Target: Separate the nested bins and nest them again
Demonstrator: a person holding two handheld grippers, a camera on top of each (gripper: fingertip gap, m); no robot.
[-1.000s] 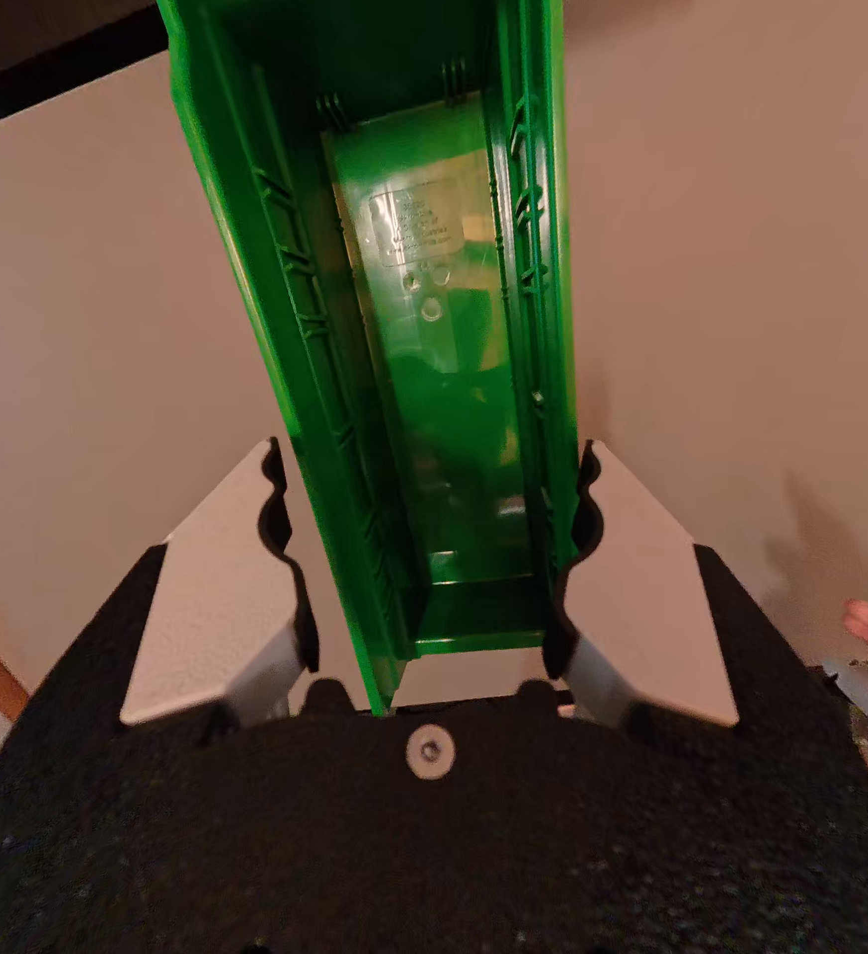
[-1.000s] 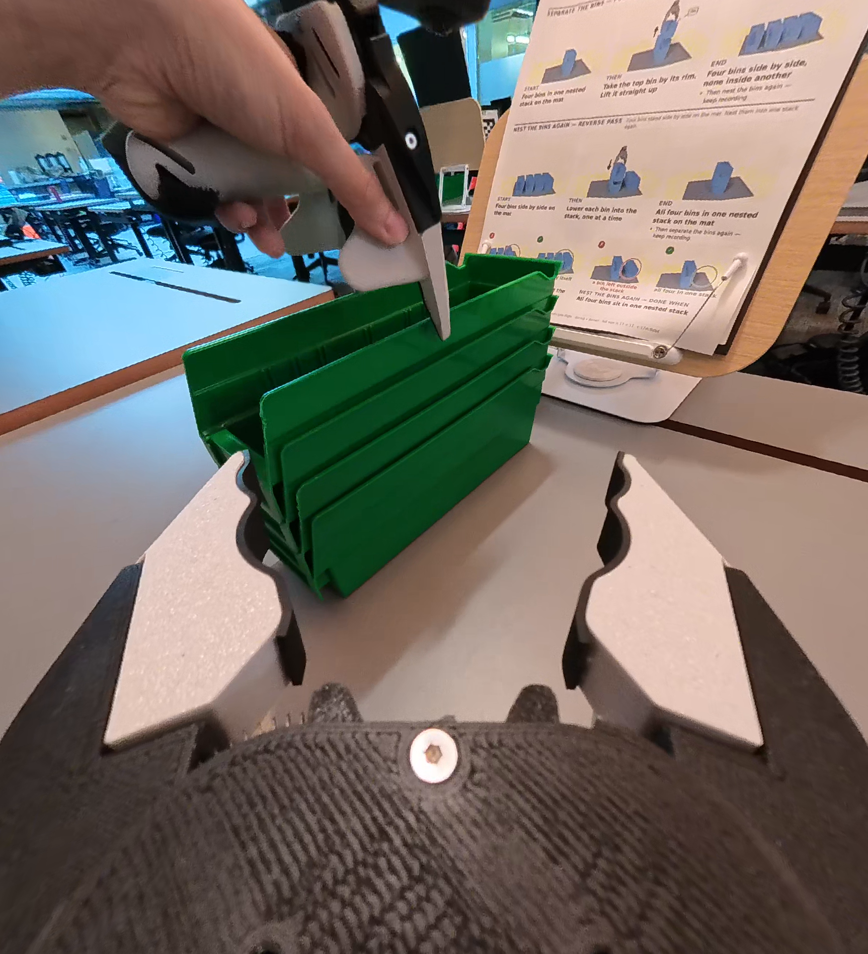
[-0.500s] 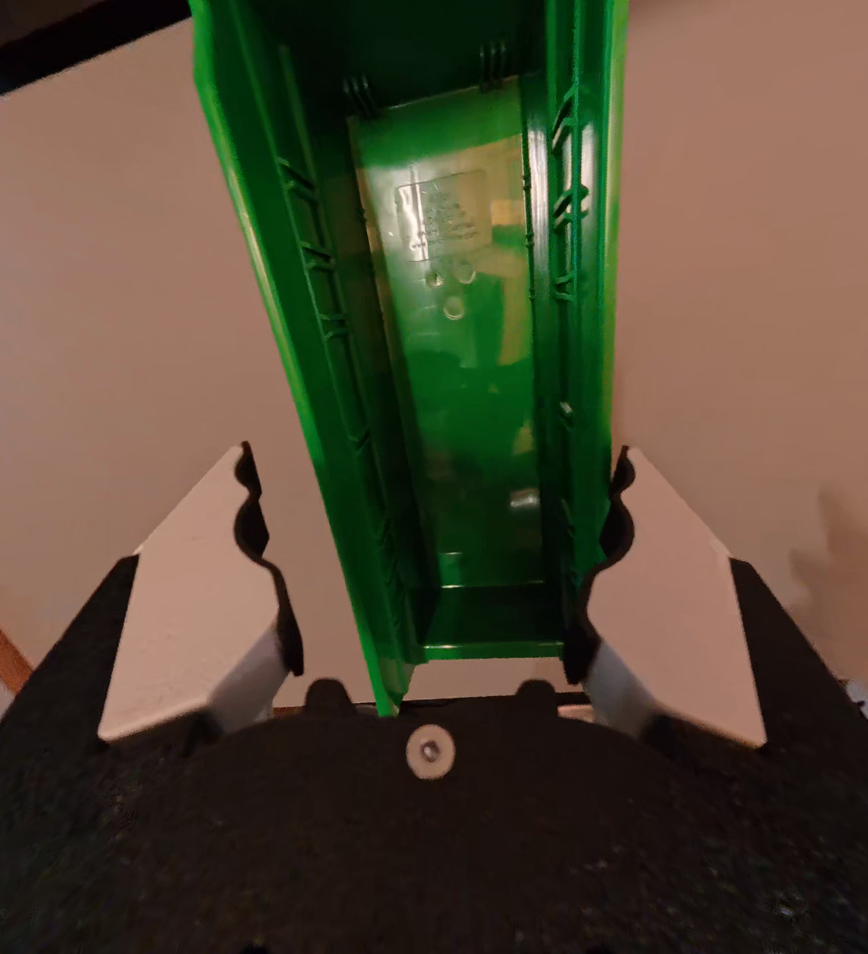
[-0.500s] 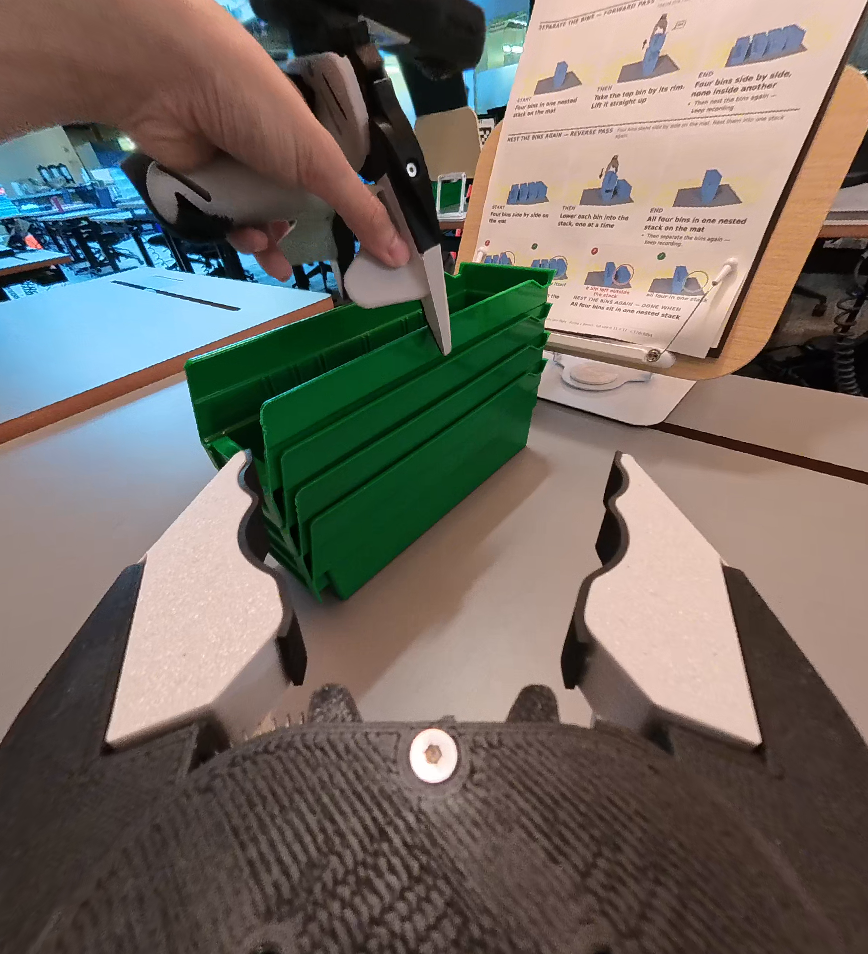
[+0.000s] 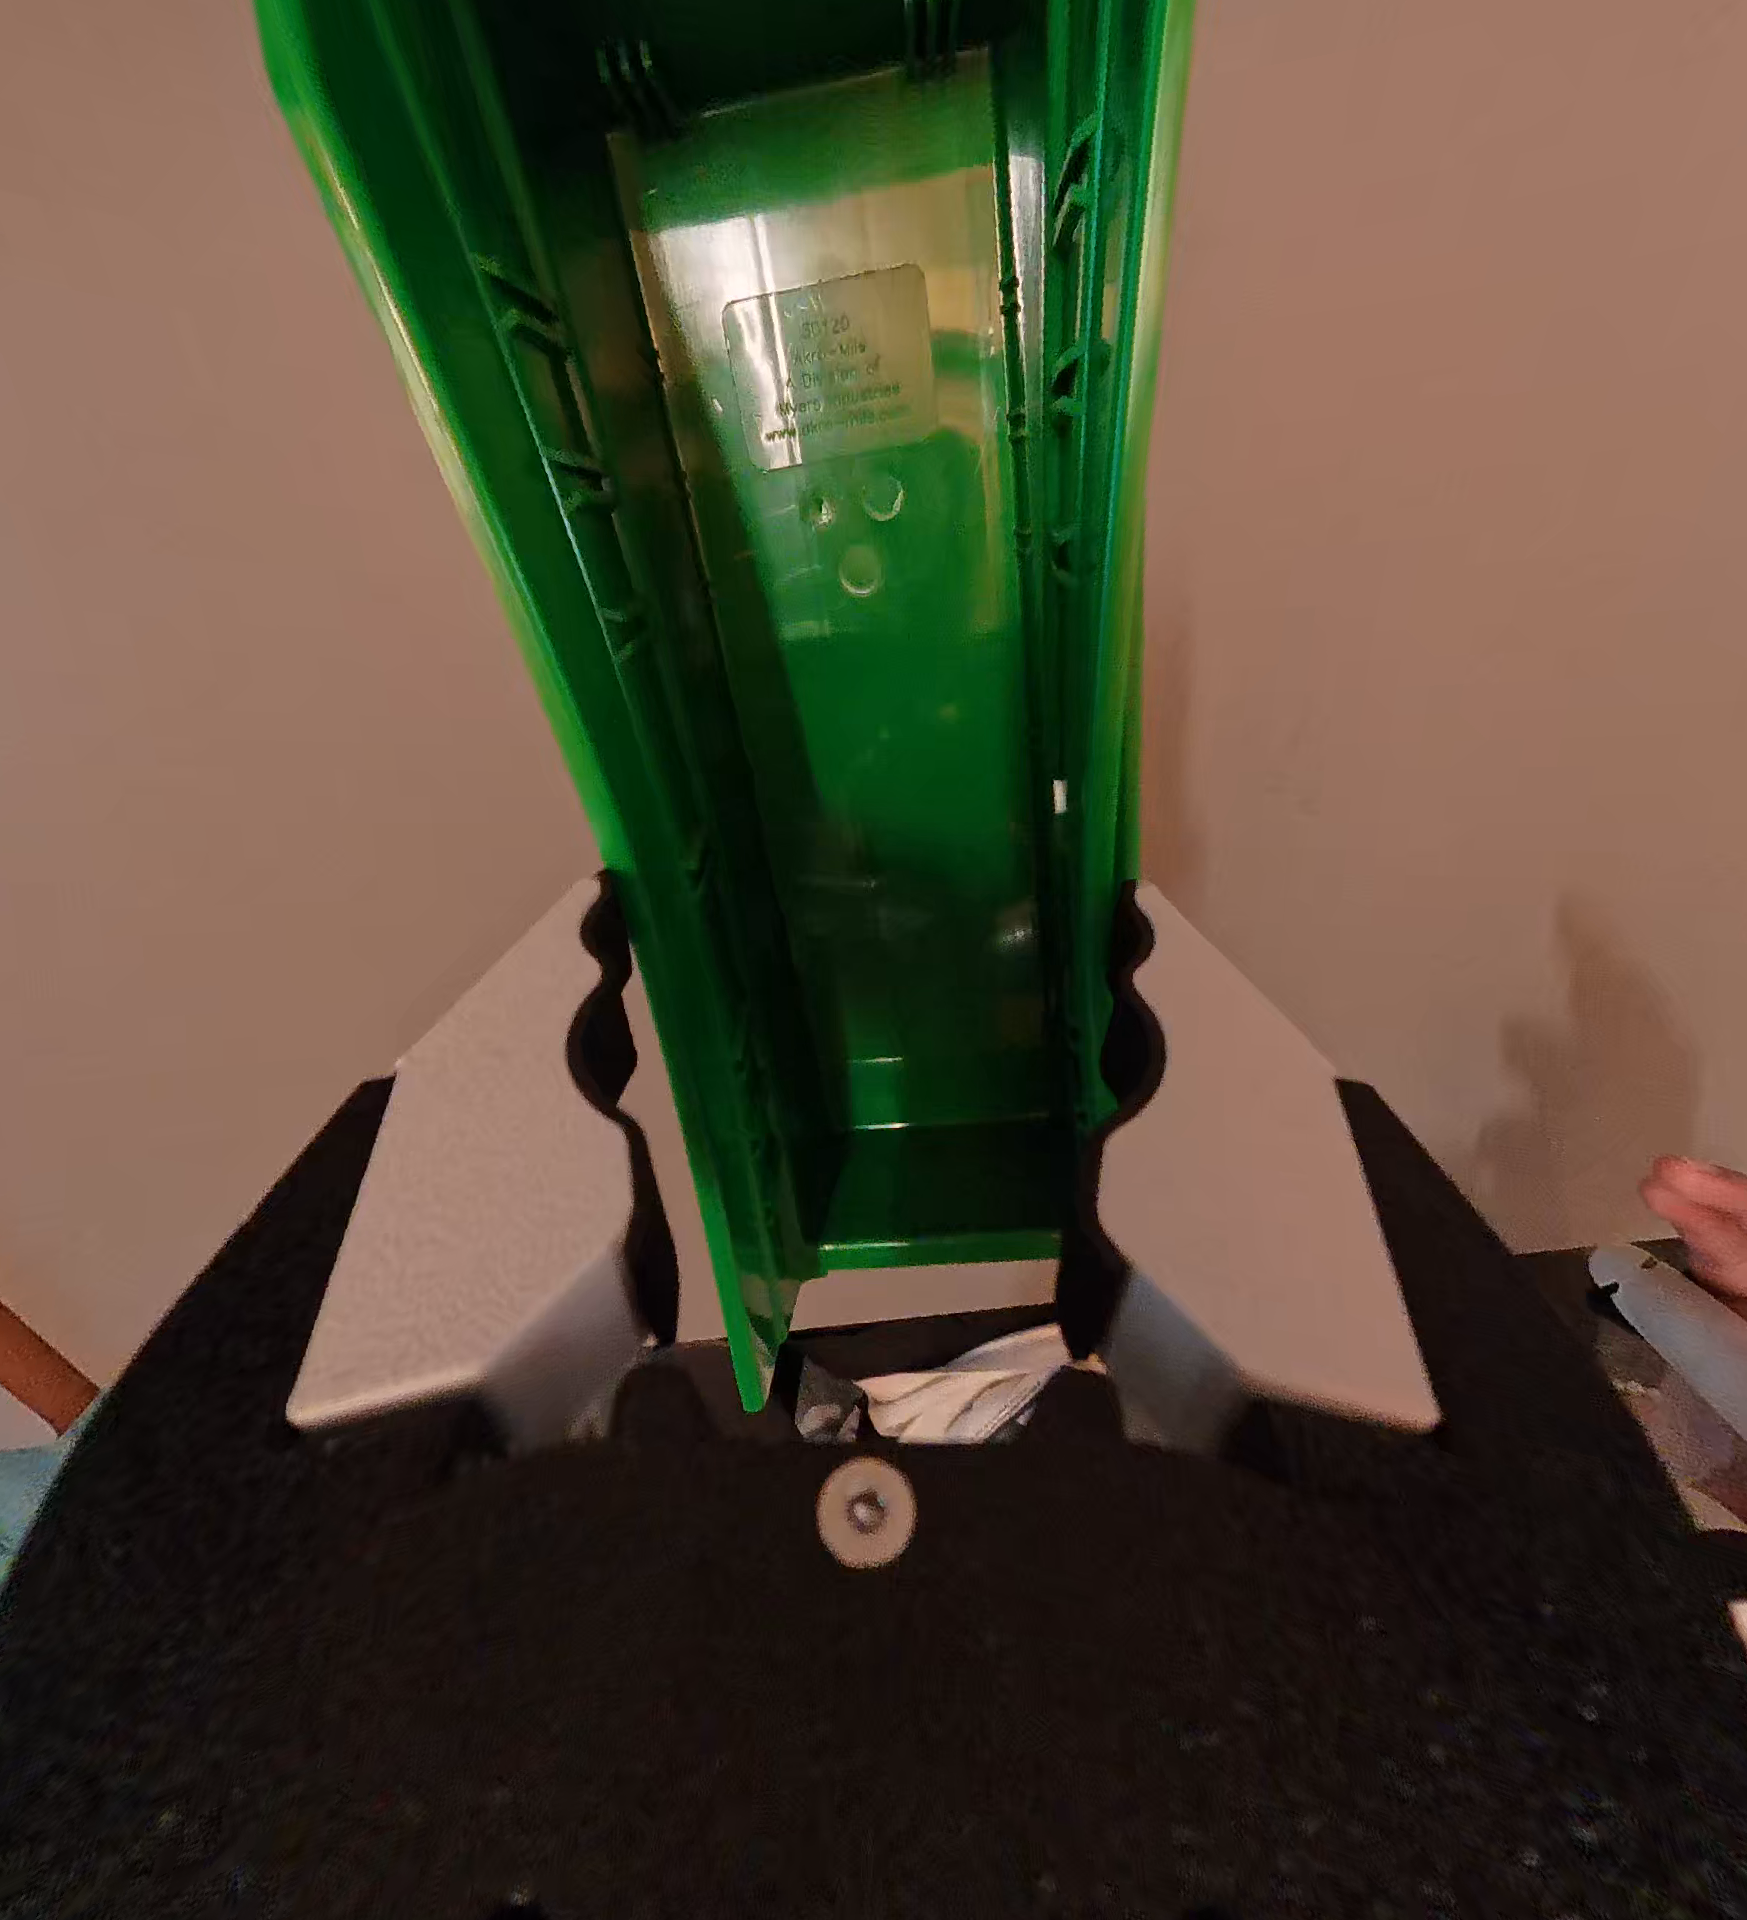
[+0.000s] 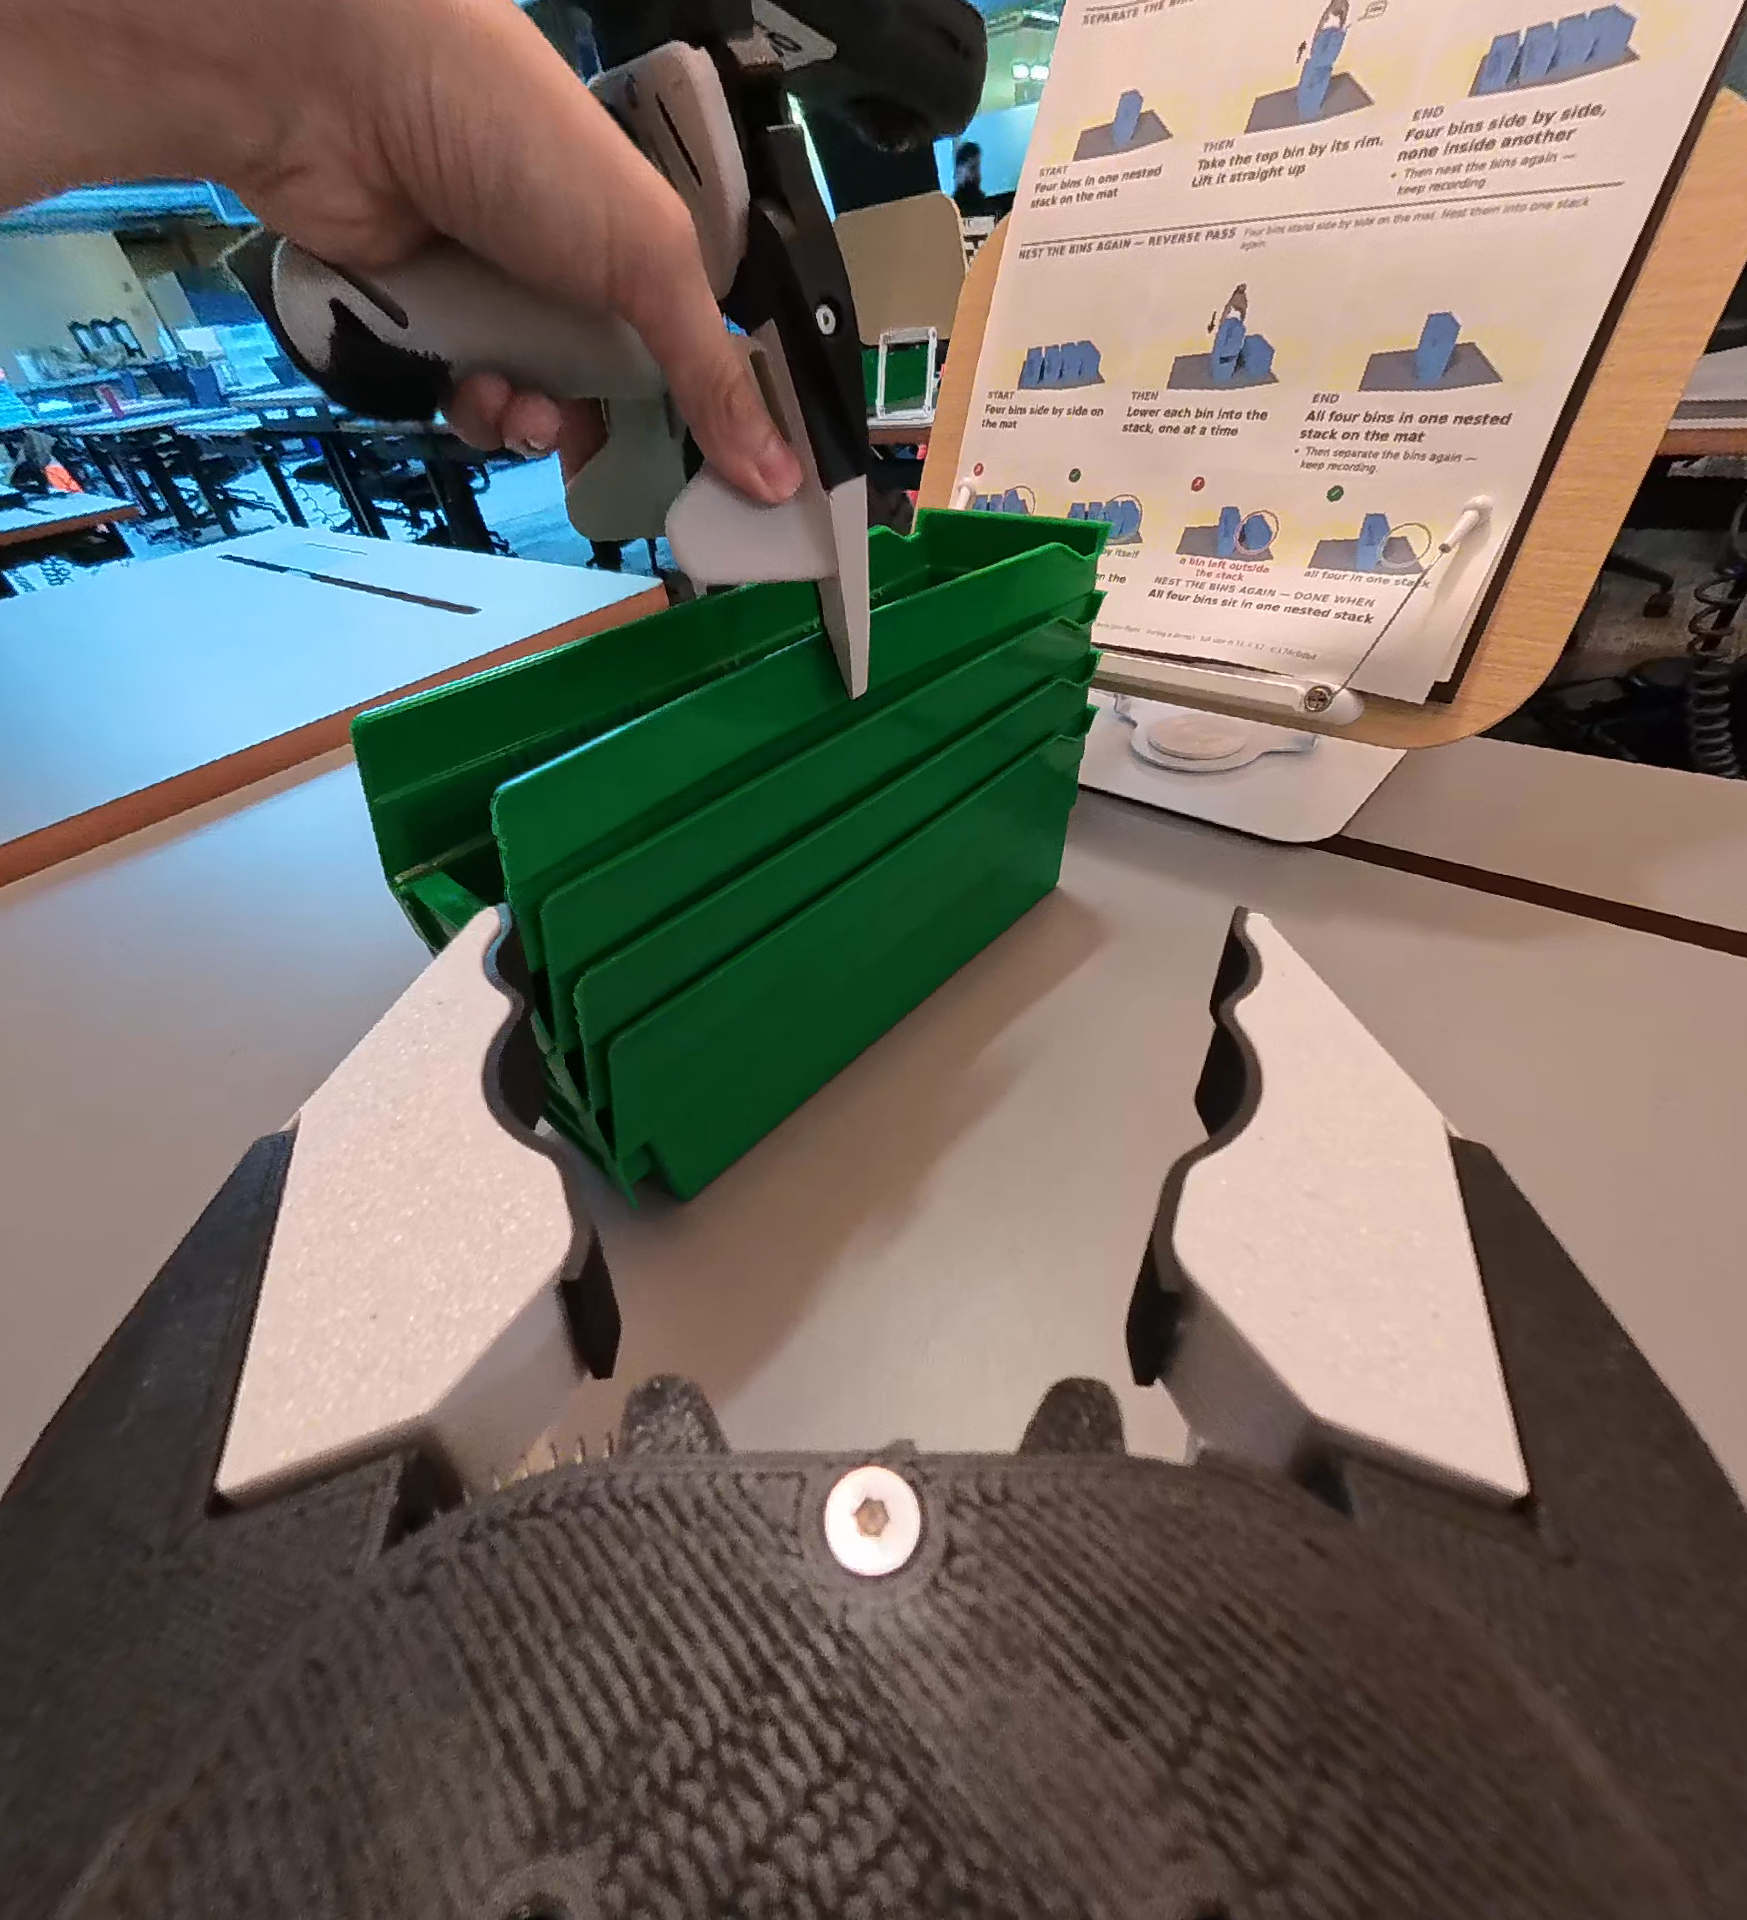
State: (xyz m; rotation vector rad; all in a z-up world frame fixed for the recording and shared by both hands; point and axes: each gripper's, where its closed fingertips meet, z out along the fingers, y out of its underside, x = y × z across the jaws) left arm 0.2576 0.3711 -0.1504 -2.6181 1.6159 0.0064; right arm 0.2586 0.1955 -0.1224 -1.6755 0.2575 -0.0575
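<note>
Several green bins [image 6: 796, 914] sit nested in one stack on the grey table [image 6: 1471, 1091]. My left gripper [image 5: 864, 987] comes down from above and straddles the top bin [image 5: 900, 727]. Its fingers have closed against both long walls, near one end. In the right wrist view one left fingertip [image 6: 851, 644] lies on the near outer wall, and the other finger is hidden behind the bins. My right gripper [image 6: 869, 935] is open and empty. It is low over the table in front of the stack, its left finger beside the stack's near corner.
A propped instruction sheet on a wooden stand [image 6: 1316, 312] stands just behind and right of the stack. Another table [image 6: 225, 644] lies beyond a wooden edge at the left. The hand holding the other gripper [image 5: 1742, 1236] shows at the right edge.
The left gripper has dropped lower over the stack and its fingers have closed in onto the top bin's walls. The right gripper has moved slightly closer to the stack.
</note>
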